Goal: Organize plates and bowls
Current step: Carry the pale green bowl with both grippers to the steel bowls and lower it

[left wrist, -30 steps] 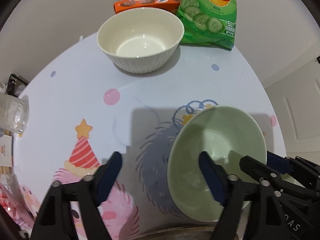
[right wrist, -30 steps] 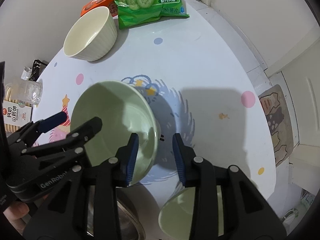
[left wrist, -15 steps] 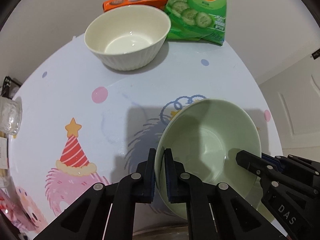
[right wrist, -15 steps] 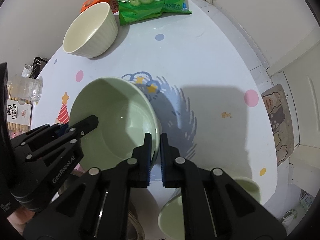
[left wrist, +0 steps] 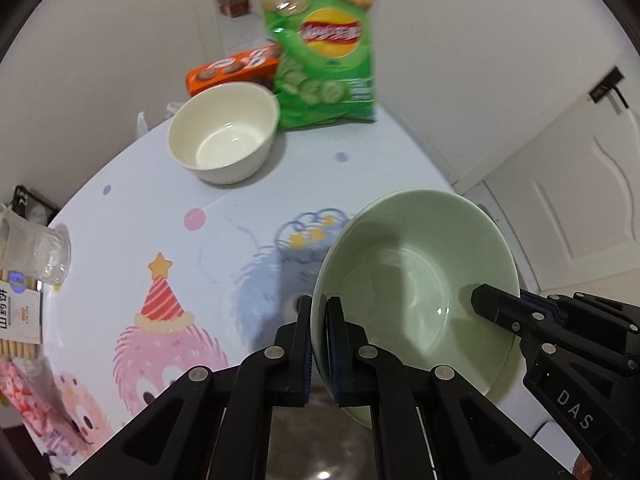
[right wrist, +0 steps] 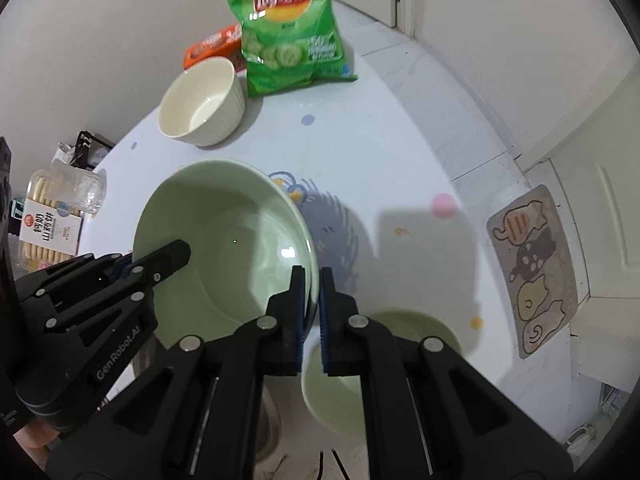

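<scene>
1. I have the left gripper [left wrist: 319,344] clamped on the near-left rim of the green bowl [left wrist: 416,280]; its jaws sit narrow, one pad inside the rim and one outside.
2. My right gripper [right wrist: 314,312] pinches the opposite rim of that same green bowl [right wrist: 228,248], jaws drawn narrow with the rim between them.
3. The green bowl hangs between both grippers above the desk [left wrist: 256,196], tilted, with its open side facing the cameras.
4. Beyond the green bowl, toward the far edge of the desk, stands a cream ribbed bowl [left wrist: 224,132], upright and empty.
5. Just behind the cream bowl leans a green chip bag [left wrist: 324,52], with an orange biscuit box [left wrist: 232,68] beside it against the wall.
6. Left of the green bowl, at the edge of the desk, I see a clear glass [left wrist: 36,248] beside a pack of biscuits [right wrist: 48,224].
7. Below and to the right of the green bowl, in the right wrist view, sits a second, smaller green bowl [right wrist: 344,392], partly hidden by the right gripper.
8. Under the green bowl near the bottom of the frame there is a metal vessel [left wrist: 320,436]; I cannot tell what kind.
</scene>
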A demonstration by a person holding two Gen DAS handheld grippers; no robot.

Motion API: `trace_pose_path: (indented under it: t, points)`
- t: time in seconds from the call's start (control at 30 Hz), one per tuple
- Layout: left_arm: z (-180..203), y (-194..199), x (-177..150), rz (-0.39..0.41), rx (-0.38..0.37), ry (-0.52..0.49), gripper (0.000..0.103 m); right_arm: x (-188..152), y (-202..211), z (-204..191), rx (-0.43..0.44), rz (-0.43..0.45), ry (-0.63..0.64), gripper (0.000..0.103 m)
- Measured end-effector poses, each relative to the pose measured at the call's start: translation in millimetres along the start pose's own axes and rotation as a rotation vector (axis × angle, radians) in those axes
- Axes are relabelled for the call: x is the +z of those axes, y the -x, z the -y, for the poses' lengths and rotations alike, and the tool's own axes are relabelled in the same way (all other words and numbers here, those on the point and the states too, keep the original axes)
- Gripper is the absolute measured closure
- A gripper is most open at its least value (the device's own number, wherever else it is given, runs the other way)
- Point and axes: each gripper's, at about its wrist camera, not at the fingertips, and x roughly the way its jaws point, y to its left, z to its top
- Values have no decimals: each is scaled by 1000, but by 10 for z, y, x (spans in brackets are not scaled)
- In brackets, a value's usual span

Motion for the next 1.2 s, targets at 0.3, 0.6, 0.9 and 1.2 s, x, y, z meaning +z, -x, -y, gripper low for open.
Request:
trace_pose_path:
  t: [0.3,0.6,0.9,1.2]
  points:
    - [580,50,-251,-40,-55,-84,97,-363,380,369,-65,-2,-53,95]
    - [814,-197,-428,-106,-45,-109,97,-661,274,694,-70,-49,-106,95]
    - [858,-343,-477,-127,-33,-97,97,-743,147,822,-69,-78,-112,95]
    - [865,-392,-451,-129,-21,-90,97,-725,62,855,-74,-95,-114,94]
